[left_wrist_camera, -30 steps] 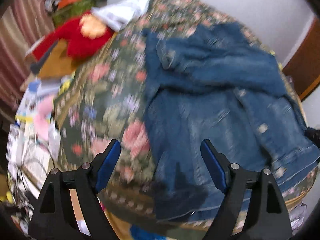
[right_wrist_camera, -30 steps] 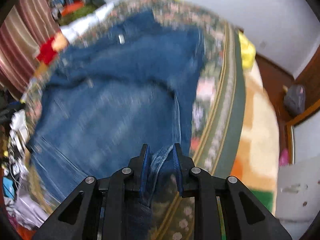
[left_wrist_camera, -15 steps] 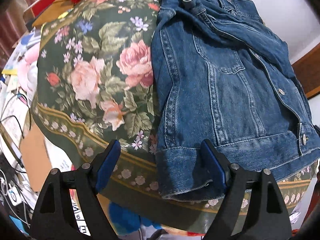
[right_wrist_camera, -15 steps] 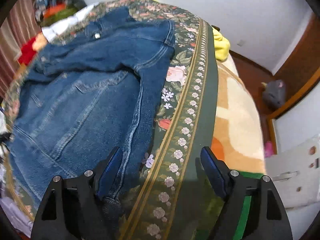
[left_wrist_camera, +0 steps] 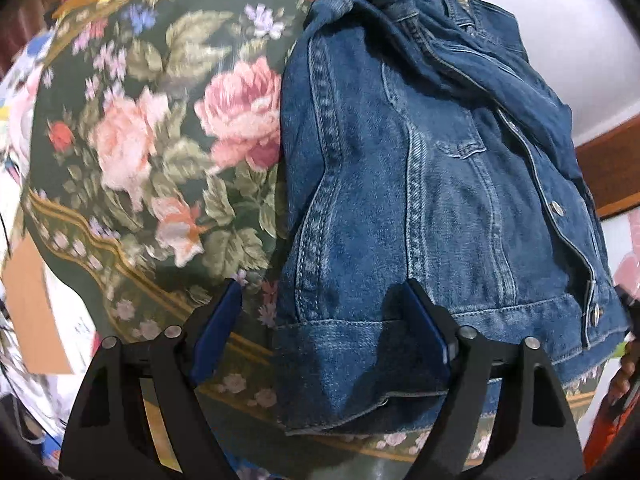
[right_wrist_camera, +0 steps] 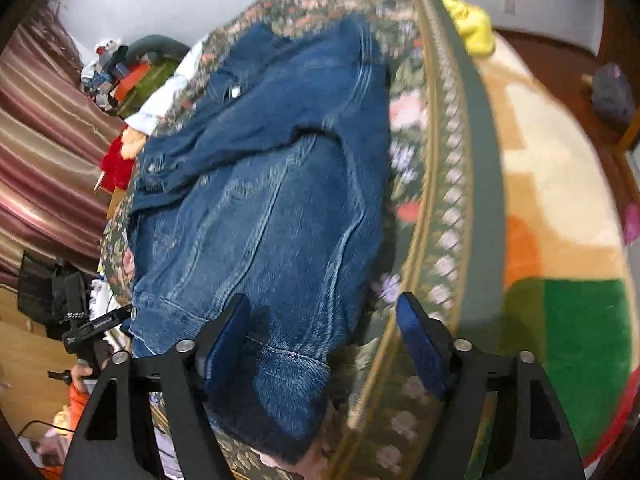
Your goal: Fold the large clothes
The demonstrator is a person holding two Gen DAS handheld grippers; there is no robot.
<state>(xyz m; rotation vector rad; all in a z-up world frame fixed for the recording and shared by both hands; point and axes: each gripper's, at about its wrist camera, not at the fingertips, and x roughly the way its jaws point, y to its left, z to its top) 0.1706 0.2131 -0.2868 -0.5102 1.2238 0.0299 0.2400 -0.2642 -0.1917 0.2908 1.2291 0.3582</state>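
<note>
At the left, the left gripper (left_wrist_camera: pixel 320 328) stood with its blue-padded fingers (left_wrist_camera: pixel 216 332) spread wide, straddling the near hem corner of the blue denim jacket (left_wrist_camera: pixel 420 184). The jacket lay spread on the dark green floral bedspread (left_wrist_camera: pixel 160 128). At the right, the right gripper (right_wrist_camera: pixel 324 340) was likewise spread, poised over the jacket's other hem corner (right_wrist_camera: pixel 280 384), gripping nothing.
</note>
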